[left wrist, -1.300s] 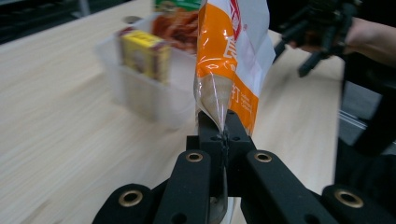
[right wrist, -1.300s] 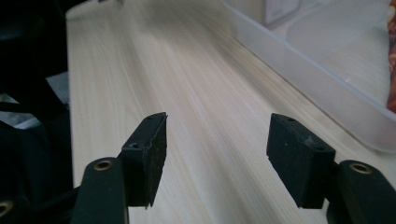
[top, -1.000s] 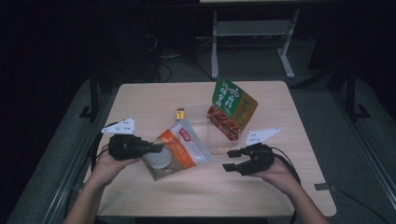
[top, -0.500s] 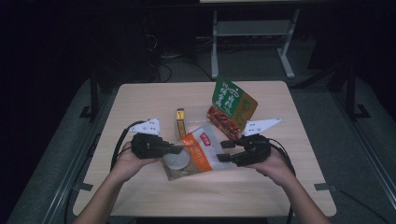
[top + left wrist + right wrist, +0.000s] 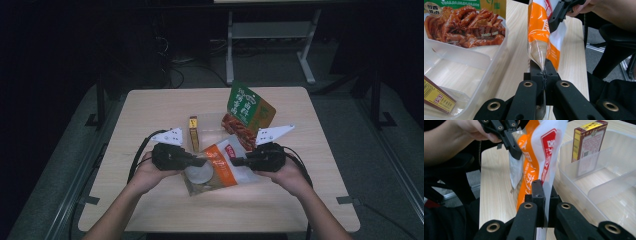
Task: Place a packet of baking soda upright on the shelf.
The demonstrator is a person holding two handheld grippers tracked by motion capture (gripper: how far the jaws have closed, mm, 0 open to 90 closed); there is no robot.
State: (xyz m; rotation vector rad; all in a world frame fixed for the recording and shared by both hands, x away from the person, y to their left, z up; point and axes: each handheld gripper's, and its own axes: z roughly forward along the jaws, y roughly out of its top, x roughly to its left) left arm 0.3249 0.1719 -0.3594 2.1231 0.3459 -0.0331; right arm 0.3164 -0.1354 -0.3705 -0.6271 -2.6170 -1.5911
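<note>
Currently listed: one orange-and-white pouch (image 5: pixel 220 165), a flexible printed film bag with a clear lower section showing pale contents, hanging between two hand-held grippers just above the near middle of the bench (image 5: pixel 150 110). The left gripper (image 5: pixel 202 161) is pinching one edge of the pouch, its fingers (image 5: pixel 550 75) closed flat on the film with nothing but the thin seam between them; the right gripper (image 5: pixel 235 161) has just been closing and is now gripping the opposite edge, its fingers (image 5: pixel 537 188) pressed onto the white margin beside the red label. Handling, as judged: the item is looking light and soft, sagging and creasing between the two holds, so it is likely behaving like a limp sack rather than a stiff packet; the glossy film is probably slippery, and the contents may be shifting toward the low end. Best holds appear to be the sealed flat margins, where the film is doubled and nothing inside is being crushed, as both grippers are doing. Adjacent stock: a clear divided container (image 5: pixel 599 182) just beyond the pouch, a small yellow box (image 5: pixel 193 131) standing in one compartment, and a green-topped snack bag (image 5: pixel 248 112) leaning in another.
</note>
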